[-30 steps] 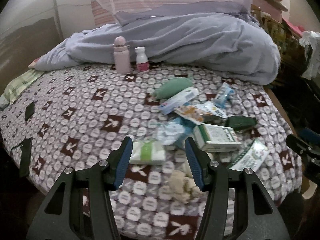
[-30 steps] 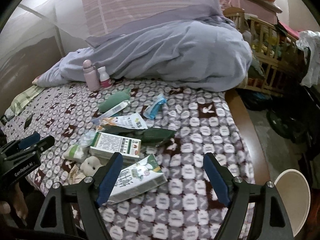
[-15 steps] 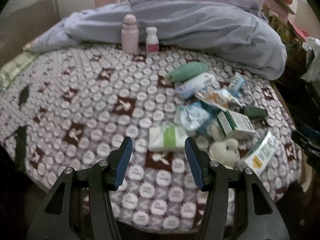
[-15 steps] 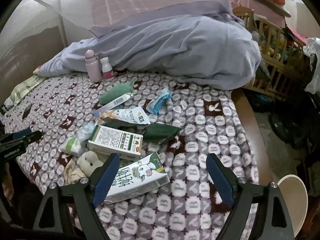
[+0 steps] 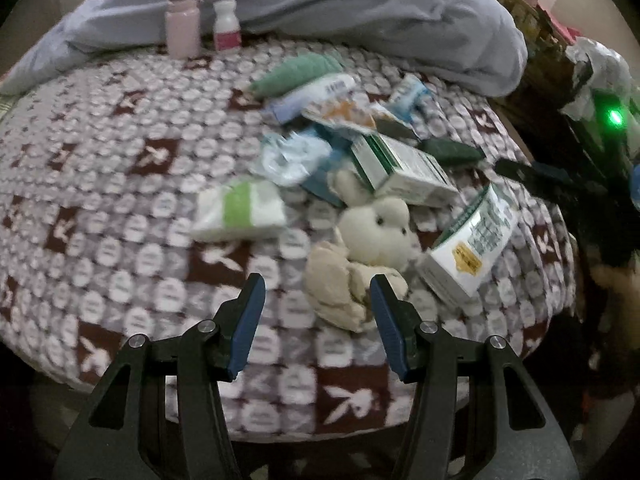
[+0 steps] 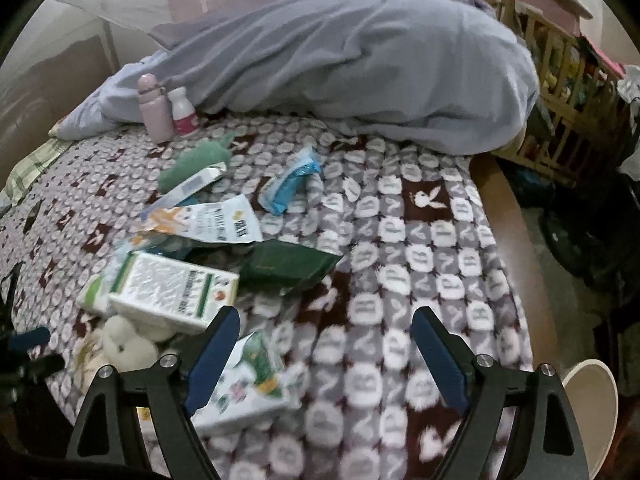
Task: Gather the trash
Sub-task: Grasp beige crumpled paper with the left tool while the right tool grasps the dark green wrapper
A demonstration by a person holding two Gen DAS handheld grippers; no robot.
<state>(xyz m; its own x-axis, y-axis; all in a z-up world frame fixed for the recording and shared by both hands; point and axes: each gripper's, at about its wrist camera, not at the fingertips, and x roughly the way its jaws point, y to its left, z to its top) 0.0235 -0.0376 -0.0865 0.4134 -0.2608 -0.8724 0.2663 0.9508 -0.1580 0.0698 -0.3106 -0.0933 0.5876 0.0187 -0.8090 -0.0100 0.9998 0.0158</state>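
Note:
Trash lies on a patterned bed cover (image 5: 120, 208): a white and green tissue pack (image 5: 240, 210), a green and white box (image 5: 404, 168), a milk carton (image 5: 468, 240), a dark green wrapper (image 6: 288, 266), a blue wrapper (image 6: 292, 180) and crumpled clear plastic (image 5: 292, 156). My left gripper (image 5: 318, 308) is open and empty, just short of a cream plush rabbit (image 5: 372, 240). My right gripper (image 6: 324, 348) is open wide and empty above the cover, its left finger over the milk carton (image 6: 244, 392). The box also shows in the right wrist view (image 6: 176, 288).
A pink bottle (image 5: 182, 20) and a small white bottle (image 5: 227, 24) stand at the back by a rumpled grey-blue duvet (image 6: 360, 60). A green cloth (image 5: 296, 72) lies behind the trash. A white bin (image 6: 592, 400) stands off the bed's right edge, by a wooden crib (image 6: 560, 72).
My left gripper has moved right and closer to the bed, from in front of the tissue pack to in front of the plush rabbit. My right gripper has moved slightly forward over the milk carton.

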